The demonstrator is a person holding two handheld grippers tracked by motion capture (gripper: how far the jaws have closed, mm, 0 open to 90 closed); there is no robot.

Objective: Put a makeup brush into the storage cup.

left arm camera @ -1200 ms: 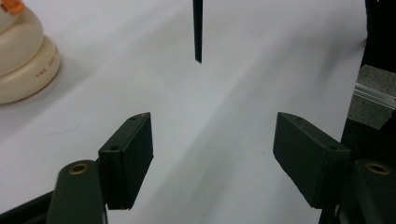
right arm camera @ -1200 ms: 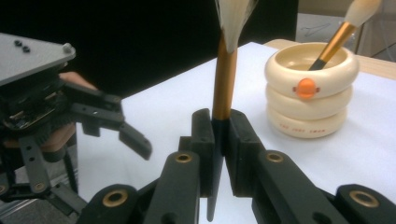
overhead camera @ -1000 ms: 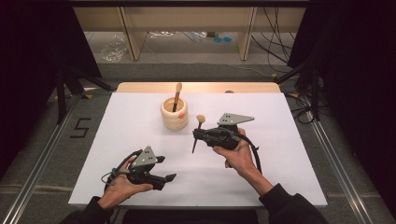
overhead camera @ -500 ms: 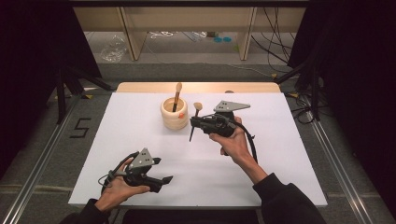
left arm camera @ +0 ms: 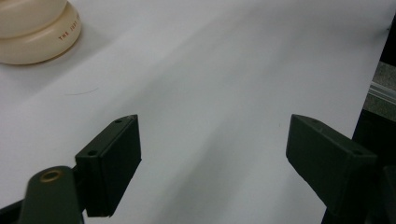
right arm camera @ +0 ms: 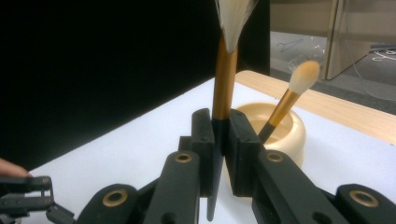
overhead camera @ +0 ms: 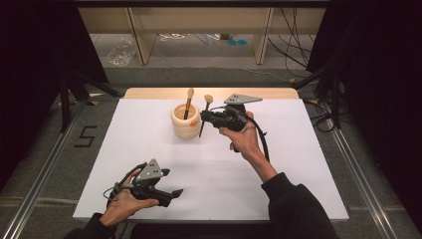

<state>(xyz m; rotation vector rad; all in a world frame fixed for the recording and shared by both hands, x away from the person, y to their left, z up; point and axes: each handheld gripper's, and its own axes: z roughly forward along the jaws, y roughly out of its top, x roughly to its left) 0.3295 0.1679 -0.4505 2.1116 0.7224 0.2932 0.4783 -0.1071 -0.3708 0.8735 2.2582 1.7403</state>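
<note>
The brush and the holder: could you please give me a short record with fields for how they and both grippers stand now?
held brush: upright in the right gripper, jaws shut on its handle, bristles up
holder: cream holder on the white table, one other brush standing in it
right gripper position: beside the holder, held brush not yet inside
left gripper: jaws have just been opening, nothing between them, low over the table

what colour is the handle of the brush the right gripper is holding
Gold above, black below the jaws; the brush shows best in the right gripper view.
</note>
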